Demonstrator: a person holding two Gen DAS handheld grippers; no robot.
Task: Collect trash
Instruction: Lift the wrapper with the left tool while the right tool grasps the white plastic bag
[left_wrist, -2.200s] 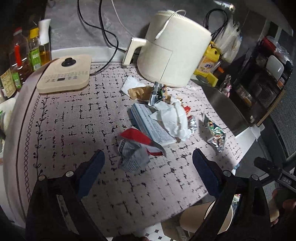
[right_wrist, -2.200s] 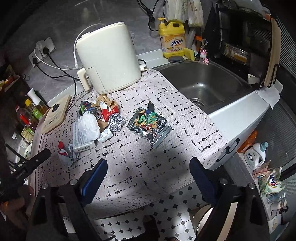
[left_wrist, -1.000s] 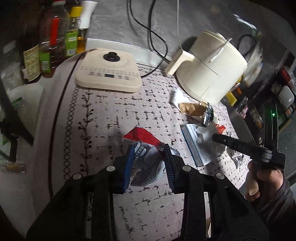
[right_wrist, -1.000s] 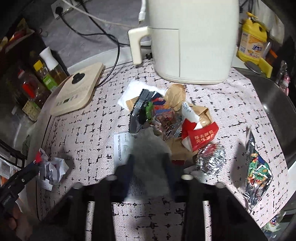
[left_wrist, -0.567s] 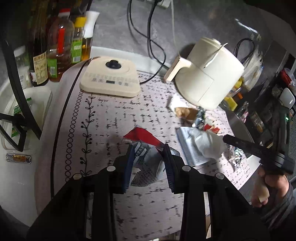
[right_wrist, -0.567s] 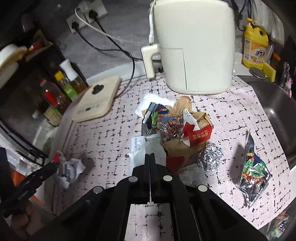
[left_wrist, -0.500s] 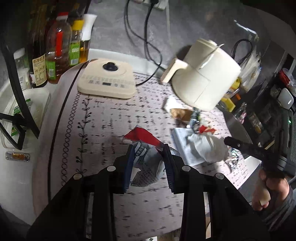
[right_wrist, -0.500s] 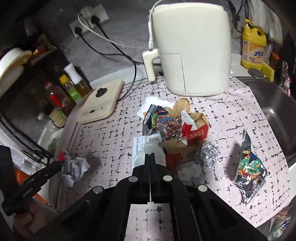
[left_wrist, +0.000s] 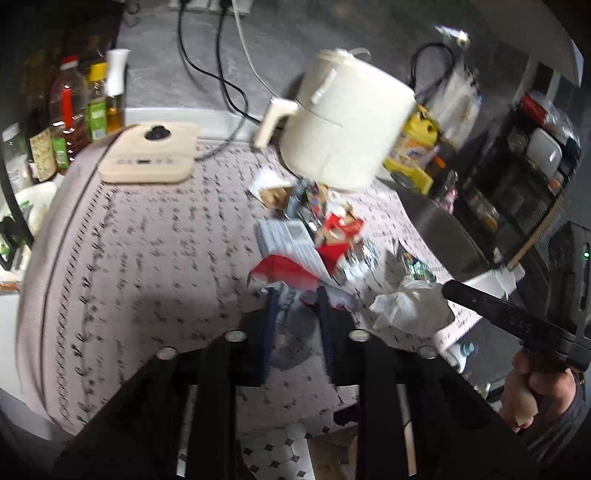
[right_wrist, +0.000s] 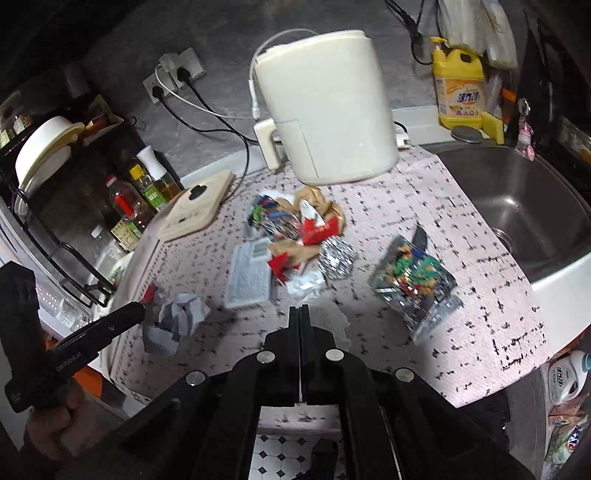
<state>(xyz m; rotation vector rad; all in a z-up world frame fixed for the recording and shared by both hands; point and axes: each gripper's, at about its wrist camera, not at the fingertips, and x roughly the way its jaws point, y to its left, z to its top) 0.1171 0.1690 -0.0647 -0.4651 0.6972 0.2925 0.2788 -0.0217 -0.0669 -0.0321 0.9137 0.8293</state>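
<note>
My left gripper (left_wrist: 295, 295) has its jaws closing, and its blue pads press on a crumpled red-and-grey wrapper (left_wrist: 291, 273); the right wrist view shows that wrapper (right_wrist: 177, 314) held above the mat's left edge. My right gripper (right_wrist: 300, 310) is shut on a crumpled white plastic wad (left_wrist: 410, 306), which hangs from its tip (left_wrist: 445, 288) over the mat's near edge. On the patterned mat (right_wrist: 406, 206) lie more trash: a printed leaflet (right_wrist: 247, 277), a red carton (right_wrist: 317, 230), a foil ball (right_wrist: 336, 258) and a colourful snack bag (right_wrist: 413, 284).
A cream air fryer (right_wrist: 325, 107) stands behind the pile, with a flat beige cooker (right_wrist: 195, 206) and oil bottles (right_wrist: 140, 199) to its left. A steel sink (right_wrist: 517, 199) lies at the right, with yellow dish soap (right_wrist: 460, 88) behind it. Tiled floor shows below.
Both grippers have pulled back and up from the pile with their trash. The left jaws have squeezed tighter on the wrapper. The white wad has come off the leaflet.
</note>
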